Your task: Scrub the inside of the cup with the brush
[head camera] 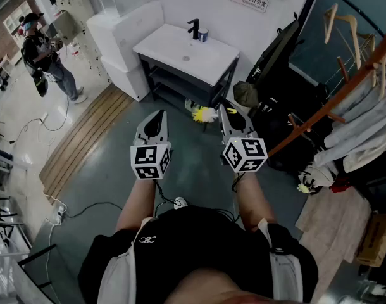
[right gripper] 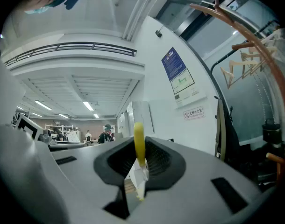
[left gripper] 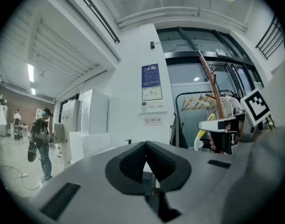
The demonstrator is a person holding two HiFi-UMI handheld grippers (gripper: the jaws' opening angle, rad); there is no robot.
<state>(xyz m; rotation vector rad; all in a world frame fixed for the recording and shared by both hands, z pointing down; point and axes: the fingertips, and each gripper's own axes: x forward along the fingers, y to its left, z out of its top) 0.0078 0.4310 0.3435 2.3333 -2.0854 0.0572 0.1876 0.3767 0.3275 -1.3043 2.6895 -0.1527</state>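
A small blue and white cup [head camera: 204,35] stands beside the black tap [head camera: 193,27] on the white sink counter [head camera: 174,46], far ahead of both grippers. My right gripper [head camera: 223,107] is shut on the brush [head camera: 204,114], whose yellow and white head sticks out to its left. In the right gripper view the brush's yellow handle [right gripper: 138,141] stands upright, pinched between the jaws of that gripper [right gripper: 140,148]. My left gripper [head camera: 158,114] is held level with the right one and is shut with nothing in it; its pads [left gripper: 133,162] meet in the left gripper view.
A wooden coat rack [head camera: 345,87] with hangers and clothes stands at the right, with dark bags [head camera: 275,62] under it. White cabinets [head camera: 126,27] sit left of the sink. A person [head camera: 44,56] stands at the far left. Cables [head camera: 73,211] trail on the floor.
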